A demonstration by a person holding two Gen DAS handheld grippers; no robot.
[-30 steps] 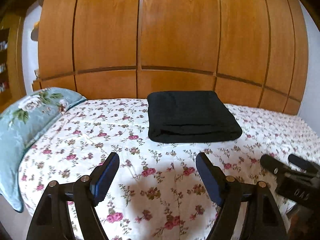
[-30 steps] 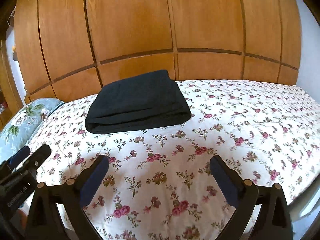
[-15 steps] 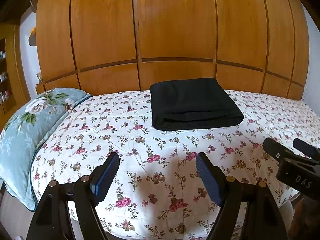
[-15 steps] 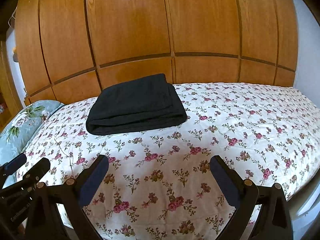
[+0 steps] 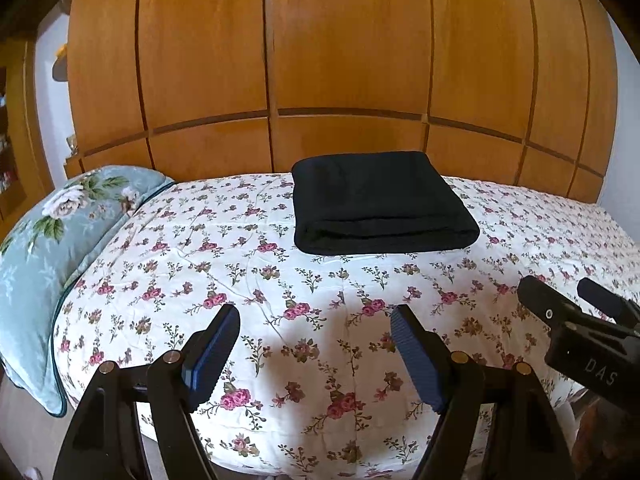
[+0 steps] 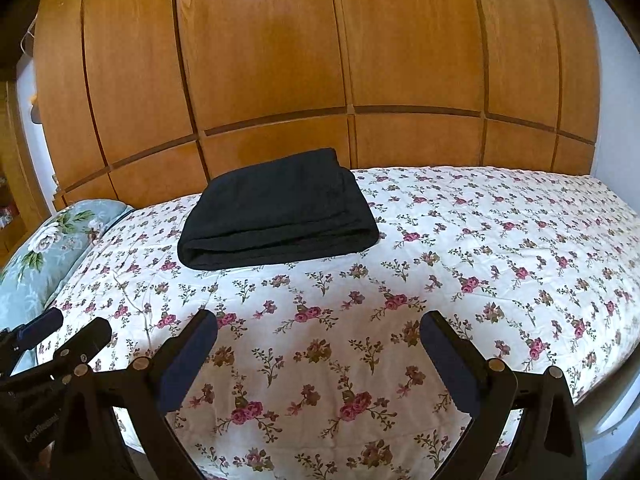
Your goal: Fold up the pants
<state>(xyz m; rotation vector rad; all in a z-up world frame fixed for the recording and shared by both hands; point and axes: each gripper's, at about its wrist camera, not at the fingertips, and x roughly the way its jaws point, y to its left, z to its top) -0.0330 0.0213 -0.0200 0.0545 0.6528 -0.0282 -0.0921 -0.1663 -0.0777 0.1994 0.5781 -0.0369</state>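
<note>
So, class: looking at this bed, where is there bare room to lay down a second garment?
Free: the floral bedspread right of the folded black pants, out to the bed's edge, and the strip between the pants and the open left gripper and right gripper. Tighter: the narrower band between the pants and the blue pillow.

The pants [image 5: 380, 200] are black, plain dark fabric with no pattern showing, and they're already folded up into a neat flat rectangle. You can see several layers stacked at the near edge, which is rounded and a bit puffy where the fold wraps over. The top is smooth, corners fairly square. In the right wrist view the bundle [image 6: 280, 212] sits slightly angled, its layered side edge showing on the right. It lies flat, toward the far side of the bed, close to the wood panelling.
</note>
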